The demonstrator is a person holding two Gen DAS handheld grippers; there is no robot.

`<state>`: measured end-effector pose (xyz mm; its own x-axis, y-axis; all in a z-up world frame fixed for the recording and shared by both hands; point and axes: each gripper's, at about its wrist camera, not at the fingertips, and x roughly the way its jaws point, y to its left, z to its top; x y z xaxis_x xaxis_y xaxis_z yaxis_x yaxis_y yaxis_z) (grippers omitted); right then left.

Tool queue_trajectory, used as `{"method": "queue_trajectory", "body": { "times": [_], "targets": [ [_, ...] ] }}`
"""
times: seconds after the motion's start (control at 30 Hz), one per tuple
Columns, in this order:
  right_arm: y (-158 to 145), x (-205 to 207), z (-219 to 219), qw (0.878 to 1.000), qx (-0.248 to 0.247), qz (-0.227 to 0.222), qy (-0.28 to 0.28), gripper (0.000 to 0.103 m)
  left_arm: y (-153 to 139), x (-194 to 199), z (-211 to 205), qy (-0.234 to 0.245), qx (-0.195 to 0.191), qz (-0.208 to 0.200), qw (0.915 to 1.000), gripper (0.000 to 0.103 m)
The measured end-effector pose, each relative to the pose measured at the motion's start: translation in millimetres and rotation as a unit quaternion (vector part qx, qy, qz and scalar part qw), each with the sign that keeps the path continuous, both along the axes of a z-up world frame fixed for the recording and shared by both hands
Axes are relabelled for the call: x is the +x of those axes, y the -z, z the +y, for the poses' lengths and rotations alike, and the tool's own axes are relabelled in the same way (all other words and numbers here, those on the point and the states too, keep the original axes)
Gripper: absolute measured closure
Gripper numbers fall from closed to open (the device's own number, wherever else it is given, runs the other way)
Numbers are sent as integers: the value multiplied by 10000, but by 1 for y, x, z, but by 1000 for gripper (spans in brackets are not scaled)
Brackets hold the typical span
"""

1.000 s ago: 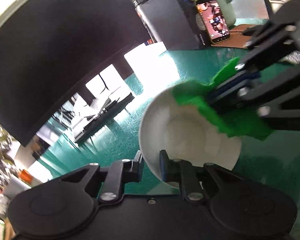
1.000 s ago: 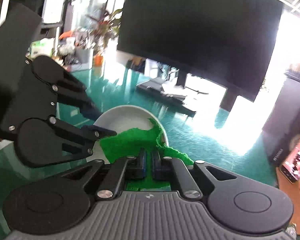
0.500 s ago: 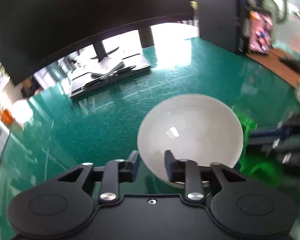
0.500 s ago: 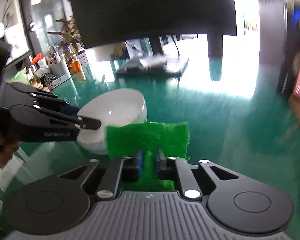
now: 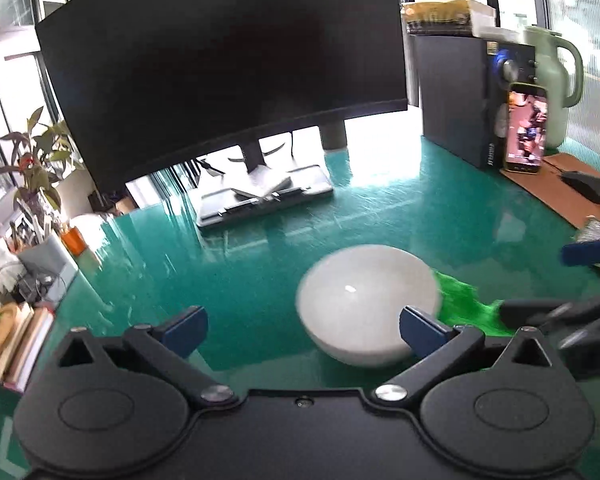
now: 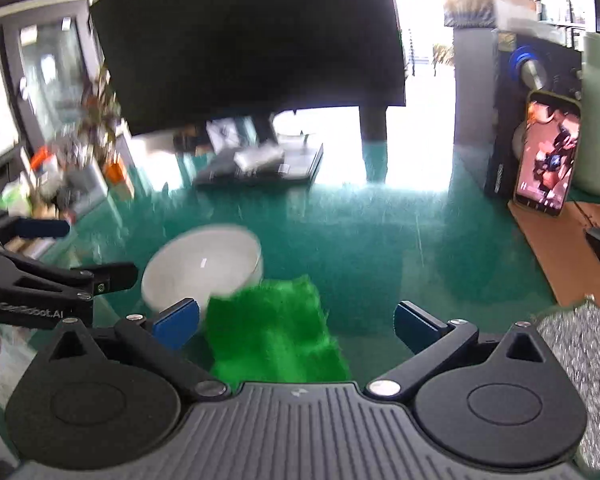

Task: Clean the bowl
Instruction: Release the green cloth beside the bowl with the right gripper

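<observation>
A white bowl (image 5: 368, 304) (image 6: 204, 268) stands upright on the green table. My left gripper (image 5: 304, 326) hangs just above and before it, its jaws opening wide. The bowl sits between the pads near the right one, and no pad presses on it. A bright green cloth (image 6: 272, 332) (image 5: 464, 308) lies on the table against the bowl's right side. My right gripper (image 6: 296, 324) is over the cloth, jaws opening wide, with the cloth loose between the pads. Each gripper shows at the edge of the other's view: the right gripper (image 5: 560, 280) and the left gripper (image 6: 76, 252).
A big dark monitor (image 5: 228, 80) stands at the back with a grey stand base (image 5: 264, 196) under it. At the right are a black box (image 5: 460, 96), a lit phone (image 5: 526, 128), a pale jug (image 5: 556, 80), a mouse (image 5: 584, 186) on a brown mat and a silvery pad (image 6: 576, 340). Plants and clutter (image 5: 32, 208) line the left edge.
Both grippers have gone from shut to wide open. The left let go of the bowl's rim, the right let go of the cloth. The cloth moved from inside the bowl to the table beside it.
</observation>
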<state>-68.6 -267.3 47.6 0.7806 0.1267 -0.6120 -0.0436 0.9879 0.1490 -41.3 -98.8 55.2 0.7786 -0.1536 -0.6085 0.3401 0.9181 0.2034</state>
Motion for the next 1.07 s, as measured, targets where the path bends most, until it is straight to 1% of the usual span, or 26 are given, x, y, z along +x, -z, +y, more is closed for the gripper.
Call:
{"method": "queue_trajectory", "body": {
  "times": [0.1, 0.27, 0.33, 0.4, 0.47, 0.53, 0.77, 0.83, 0.93, 1.0, 1.07],
  "targets": [
    [0, -8, 6, 9998, -148, 79, 128, 0, 3, -11, 1, -425, 65, -57, 9991, 0],
    [2, -19, 17, 9986, -196, 270, 418, 0, 5, -17, 22, -727, -530, 309, 9955, 0],
    [2, -22, 18, 9983, -149, 296, 470, 0, 7, -18, 27, -807, -652, 373, 9939, 0],
    [3, -26, 19, 9979, 8, 337, 545, 0, 11, -18, 27, -869, -559, 388, 9939, 0],
    [4, -29, 19, 9972, 165, 388, 611, 0, 14, -20, 26, -830, -476, 406, 9946, 0],
    [4, -30, 20, 9968, 193, 410, 660, 0, 15, -23, 26, -790, -450, 394, 9951, 0],
    [-1, -40, 30, 9951, -324, 248, 900, 0, 13, -33, 21, -696, -222, 132, 9972, 0],
    [0, -48, 35, 9924, -556, -26, 1099, 0, 12, -35, 20, -657, -203, 71, 9976, 0],
    [1, -55, 40, 9889, -771, -338, 1225, 0, 11, -39, 20, -634, -240, -152, 9976, 0],
    [1, -55, 39, 9897, -716, -321, 1194, 0, 11, -42, 19, -679, -164, -299, 9971, 0],
    [2, -52, 36, 9912, -598, -259, 1150, 0, 11, -48, 15, -703, 7, -550, 9960, 0]
  ]
}}
